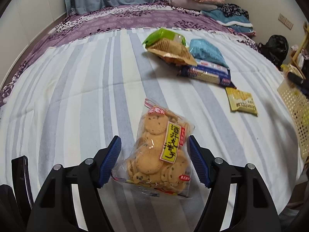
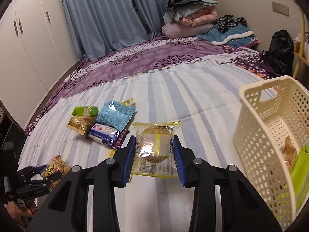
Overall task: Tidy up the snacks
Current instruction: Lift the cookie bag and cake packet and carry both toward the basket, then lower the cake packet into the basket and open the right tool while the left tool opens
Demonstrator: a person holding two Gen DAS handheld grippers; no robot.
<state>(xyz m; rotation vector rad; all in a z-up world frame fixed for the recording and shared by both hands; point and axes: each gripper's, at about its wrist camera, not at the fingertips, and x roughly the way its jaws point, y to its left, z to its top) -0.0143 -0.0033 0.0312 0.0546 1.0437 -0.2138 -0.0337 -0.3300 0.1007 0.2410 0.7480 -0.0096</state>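
Bedroom, striped sheet (image 2: 173, 100) over a purple floral bedspread (image 2: 146, 61), blue curtains (image 2: 100, 15) behind. Right gripper (image 2: 154, 152) clamped on a yellow-edged clear packet with a round cake (image 2: 155, 135), lifted off the sheet just left of a cream perforated basket (image 2: 256, 154). Left gripper (image 1: 154, 158) closed on a clear bag of cookies (image 1: 156, 150), pads pressing its sides. Further up the sheet a loose pile: green pack (image 1: 164, 36), blue pouch (image 1: 206, 52), navy cracker pack (image 1: 206, 75); small yellow packet (image 1: 241, 101) apart, nearer the basket.

Glossy plastic cookie bag (image 1: 157, 150) — matt perforated plastic basket (image 2: 256, 135), striped cloth sheet (image 1: 77, 96).
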